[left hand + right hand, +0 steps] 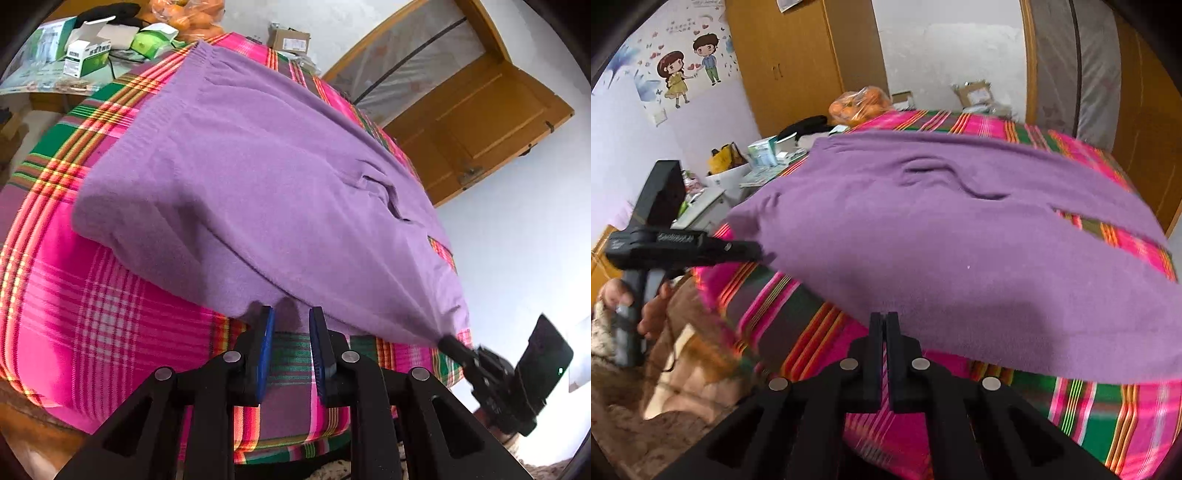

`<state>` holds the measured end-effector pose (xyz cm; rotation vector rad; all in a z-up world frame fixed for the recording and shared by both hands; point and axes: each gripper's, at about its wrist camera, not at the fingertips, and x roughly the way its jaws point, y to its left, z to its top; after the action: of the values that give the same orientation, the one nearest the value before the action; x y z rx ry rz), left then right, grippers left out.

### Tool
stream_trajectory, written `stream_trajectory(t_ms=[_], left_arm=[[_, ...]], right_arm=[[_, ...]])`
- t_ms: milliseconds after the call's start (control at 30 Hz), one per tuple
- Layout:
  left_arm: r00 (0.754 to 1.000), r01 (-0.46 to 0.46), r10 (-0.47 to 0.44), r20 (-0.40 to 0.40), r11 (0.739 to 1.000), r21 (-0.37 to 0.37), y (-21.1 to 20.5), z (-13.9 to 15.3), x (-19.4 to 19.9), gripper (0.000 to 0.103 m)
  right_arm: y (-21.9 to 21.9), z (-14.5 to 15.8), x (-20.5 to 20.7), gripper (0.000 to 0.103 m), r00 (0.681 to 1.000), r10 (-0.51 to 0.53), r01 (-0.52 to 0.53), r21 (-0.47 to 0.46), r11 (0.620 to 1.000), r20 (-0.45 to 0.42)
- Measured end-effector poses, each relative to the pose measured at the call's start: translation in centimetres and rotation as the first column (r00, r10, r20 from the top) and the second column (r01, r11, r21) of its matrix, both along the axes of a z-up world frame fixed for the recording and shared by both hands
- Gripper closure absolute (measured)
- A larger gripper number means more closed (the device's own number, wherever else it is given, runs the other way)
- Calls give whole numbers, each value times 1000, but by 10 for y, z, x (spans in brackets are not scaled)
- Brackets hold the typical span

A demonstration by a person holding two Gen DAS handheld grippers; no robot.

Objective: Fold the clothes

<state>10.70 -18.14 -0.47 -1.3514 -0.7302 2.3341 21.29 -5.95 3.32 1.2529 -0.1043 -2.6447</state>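
The left gripper's [291,332] fingers are spread, tips right at the near edge of the purple sweater [258,166]; whether they touch it is hard to tell. The right gripper's [884,321] fingers are pressed almost together, pinching the sweater's near corner into a taut point. Beyond both tips the sweater lies over a plaid cloth [92,314] that hides whatever is underneath. Far behind are blurred boxes [88,51].

Sweater [258,177]: purple knit, soft, fuzzy, matt. Bedcover [85,306]: woven plaid cloth, smooth. Left gripper [291,321]: matt black plastic w/ blue pads, shiny metal pins. Wardrobe [786,55]: smooth wood. Boxes [86,55]: cardboard.
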Motion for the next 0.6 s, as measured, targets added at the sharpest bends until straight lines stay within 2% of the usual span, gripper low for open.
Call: stream_trajectory(t_ms=[67, 167, 333, 433, 533, 600], left_arm=[[1000, -21, 21, -1, 1000, 0, -5, 0, 0, 83], [998, -65, 64, 15, 998, 1, -14, 0, -1, 83], [992, -123, 123, 9, 992, -1, -31, 5, -4, 72], [984, -176, 176, 5, 984, 4, -44, 10, -7, 71], [970, -244, 244, 9, 970, 12, -60, 12, -9, 70], [963, -270, 270, 14, 963, 9, -68, 13, -9, 70]], right_arm=[[2, -9, 1, 102, 999, 3, -3, -16, 1000, 50], [2, -16, -2, 102, 997, 10, -9, -10, 1000, 77], [0, -16, -5, 102, 993, 49, -49, -1, 999, 108], [1, -3, -3, 101, 994, 80, -76, -49, 996, 75], [-4, 5, -8, 101, 995, 98, -97, -50, 994, 23], [-12, 4, -18, 101, 992, 121, -120, -53, 991, 17]])
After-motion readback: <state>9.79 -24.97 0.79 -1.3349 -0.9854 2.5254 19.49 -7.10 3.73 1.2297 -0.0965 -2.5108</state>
